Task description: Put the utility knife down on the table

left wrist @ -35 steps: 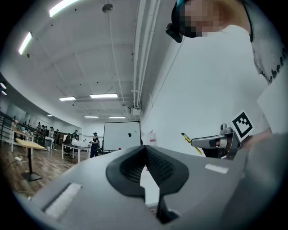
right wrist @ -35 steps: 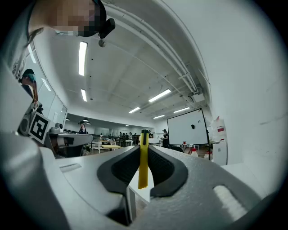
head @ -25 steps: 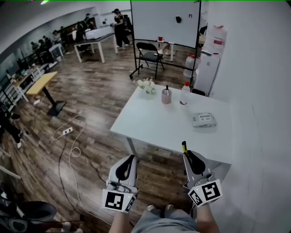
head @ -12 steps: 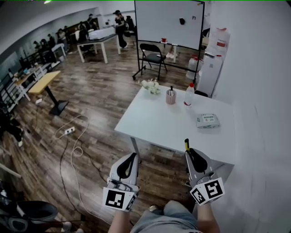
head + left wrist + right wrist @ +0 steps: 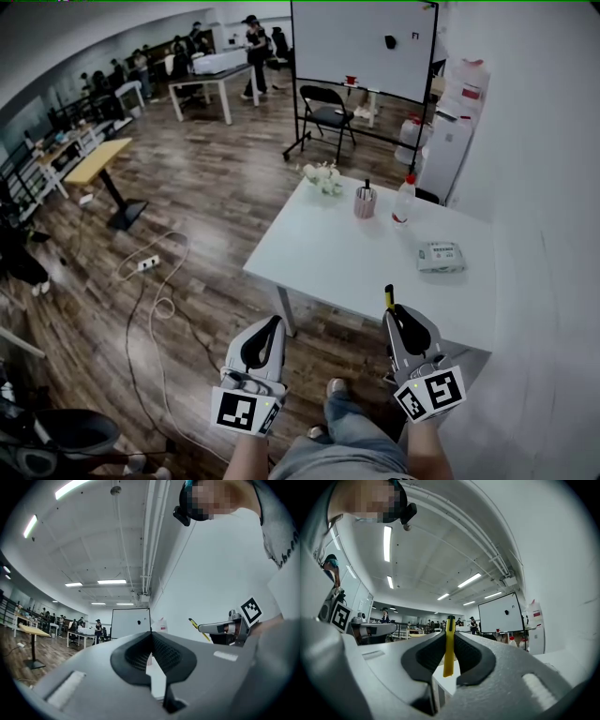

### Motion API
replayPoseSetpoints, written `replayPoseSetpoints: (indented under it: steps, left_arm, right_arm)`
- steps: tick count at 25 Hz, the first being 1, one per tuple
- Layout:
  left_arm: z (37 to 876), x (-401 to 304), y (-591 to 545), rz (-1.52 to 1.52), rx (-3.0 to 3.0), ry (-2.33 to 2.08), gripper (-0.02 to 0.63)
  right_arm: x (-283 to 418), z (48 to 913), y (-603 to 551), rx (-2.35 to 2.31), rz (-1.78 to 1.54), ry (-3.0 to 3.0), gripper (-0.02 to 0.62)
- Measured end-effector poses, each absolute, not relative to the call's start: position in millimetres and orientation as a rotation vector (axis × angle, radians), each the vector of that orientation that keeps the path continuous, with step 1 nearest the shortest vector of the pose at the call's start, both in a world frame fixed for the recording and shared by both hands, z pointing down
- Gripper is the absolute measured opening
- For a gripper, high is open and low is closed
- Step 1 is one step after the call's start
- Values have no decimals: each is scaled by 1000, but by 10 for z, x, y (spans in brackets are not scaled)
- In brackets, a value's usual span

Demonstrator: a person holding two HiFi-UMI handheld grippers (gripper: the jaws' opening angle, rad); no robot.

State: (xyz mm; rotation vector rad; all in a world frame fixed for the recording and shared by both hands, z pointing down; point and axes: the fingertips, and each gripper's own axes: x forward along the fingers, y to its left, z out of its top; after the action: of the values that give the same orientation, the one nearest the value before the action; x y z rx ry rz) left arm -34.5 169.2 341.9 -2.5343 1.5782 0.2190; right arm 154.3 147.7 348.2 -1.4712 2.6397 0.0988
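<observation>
Right gripper (image 5: 400,315), apparently holding utility knife (image 5: 389,298)

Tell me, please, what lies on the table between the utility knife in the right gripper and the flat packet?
Nothing: in the head view, only bare table separates the utility knife, held by the right gripper, from the flat packet.

Open-plan office, this one. Take the white table (image 5: 328,262) by the wall as the marker: beyond its far end stands a rolling whiteboard (image 5: 361,47) with a black folding chair (image 5: 328,111) before it, and a water dispenser (image 5: 446,141) sits off its far right corner. Farther back and left, people (image 5: 253,42) gather round long desks (image 5: 211,67). Wood floor (image 5: 216,178) all round, a power strip (image 5: 143,265) trailing cable to the table's left, strip lights (image 5: 387,543) overhead.
</observation>
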Motion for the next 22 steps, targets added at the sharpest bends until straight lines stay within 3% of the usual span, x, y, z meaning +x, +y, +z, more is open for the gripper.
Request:
replayPoseSetpoints:
  steps: [22]
  left_arm:
    - [3251, -445, 341, 204, -2457, 1646, 9]
  right_arm:
    - [1389, 3316, 0, -1343, 106, 2673, 54]
